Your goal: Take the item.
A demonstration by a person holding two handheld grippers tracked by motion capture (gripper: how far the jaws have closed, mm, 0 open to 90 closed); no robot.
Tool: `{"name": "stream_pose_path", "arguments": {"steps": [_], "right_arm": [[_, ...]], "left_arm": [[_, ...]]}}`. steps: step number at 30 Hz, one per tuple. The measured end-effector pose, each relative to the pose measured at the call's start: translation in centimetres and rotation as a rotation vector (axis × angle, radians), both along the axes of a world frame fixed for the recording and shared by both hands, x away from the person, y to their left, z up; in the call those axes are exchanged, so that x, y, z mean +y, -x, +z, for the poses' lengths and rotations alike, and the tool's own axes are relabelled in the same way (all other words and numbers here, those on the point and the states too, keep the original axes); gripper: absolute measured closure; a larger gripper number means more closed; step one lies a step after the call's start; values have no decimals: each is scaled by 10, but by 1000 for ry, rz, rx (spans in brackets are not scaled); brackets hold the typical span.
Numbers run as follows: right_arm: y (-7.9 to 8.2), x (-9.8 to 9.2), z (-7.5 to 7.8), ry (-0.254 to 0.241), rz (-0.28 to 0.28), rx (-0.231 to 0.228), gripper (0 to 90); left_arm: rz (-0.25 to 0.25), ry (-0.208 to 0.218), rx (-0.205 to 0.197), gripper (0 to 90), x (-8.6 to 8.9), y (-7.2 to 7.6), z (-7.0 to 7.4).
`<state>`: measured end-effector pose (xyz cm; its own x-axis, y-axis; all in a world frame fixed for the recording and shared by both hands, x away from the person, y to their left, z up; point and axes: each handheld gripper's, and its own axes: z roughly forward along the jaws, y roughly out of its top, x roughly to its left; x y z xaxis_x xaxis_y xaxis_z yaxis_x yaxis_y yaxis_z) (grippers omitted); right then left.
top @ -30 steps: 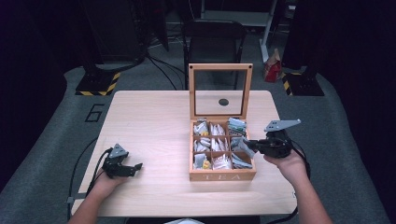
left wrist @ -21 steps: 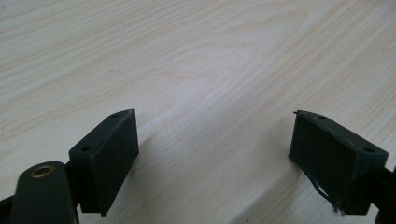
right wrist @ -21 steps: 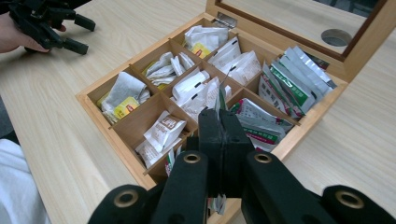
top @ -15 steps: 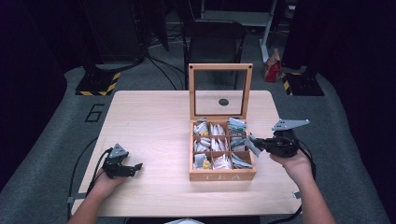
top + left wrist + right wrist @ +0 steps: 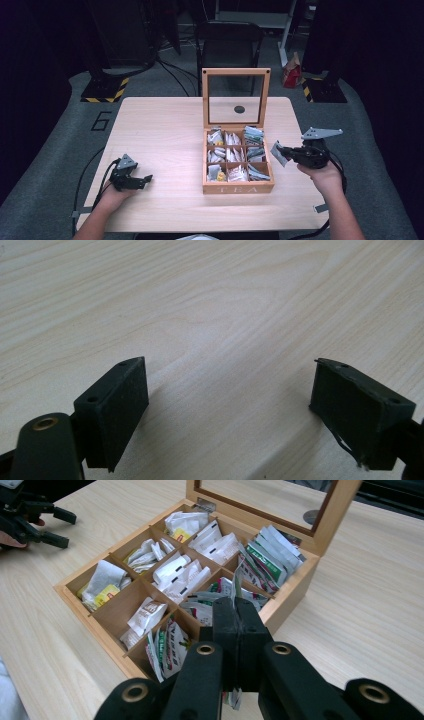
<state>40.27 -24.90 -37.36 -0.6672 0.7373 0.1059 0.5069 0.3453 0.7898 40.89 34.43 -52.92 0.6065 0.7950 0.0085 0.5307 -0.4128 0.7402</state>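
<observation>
Between the black pads of the right gripper (image 5: 235, 611) a thin tea sachet (image 5: 278, 153) is pinched flat, the jaws squeezed right together on it so its paper edge pokes up above them and a corner hangs below. From above, the gripper (image 5: 290, 153) hangs just off the right wall of the tea box (image 5: 237, 189), the sachet clear of the compartments, which looks like a packet lifted out and being carried away to the bare table beside it. A flat, limp packet needs that edge-on pinch; anything looser and it would likely slide out.

Over on the near left, the left gripper (image 5: 145, 180) rests low on the table (image 5: 160, 130), its jaws wide apart with nothing between them, the felt-like pads (image 5: 117, 412) matte and blocky against pale wood grain. It seems parked there to keep out of the way.

The box is light varnished wood, divided into nine square cells crammed with glossy and papery sachets (image 5: 177, 572), white, green and yellow. Its glass-paned lid (image 5: 236, 97) stands upright at the back, giving open access from the front and the sides.
</observation>
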Motion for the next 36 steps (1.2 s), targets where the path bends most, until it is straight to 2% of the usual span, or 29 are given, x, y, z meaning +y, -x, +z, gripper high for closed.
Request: {"name": "stream_pose_path", "arguments": {"steps": [16,36], "right_arm": [[2,-26,-9,3,-80,-12,894],[3,-32,-30,16,-129,-19,895]], "left_arm": [[1,-6,-5,149,0,-1,0],[0,-9,-6,149,0,-1,0]]}}
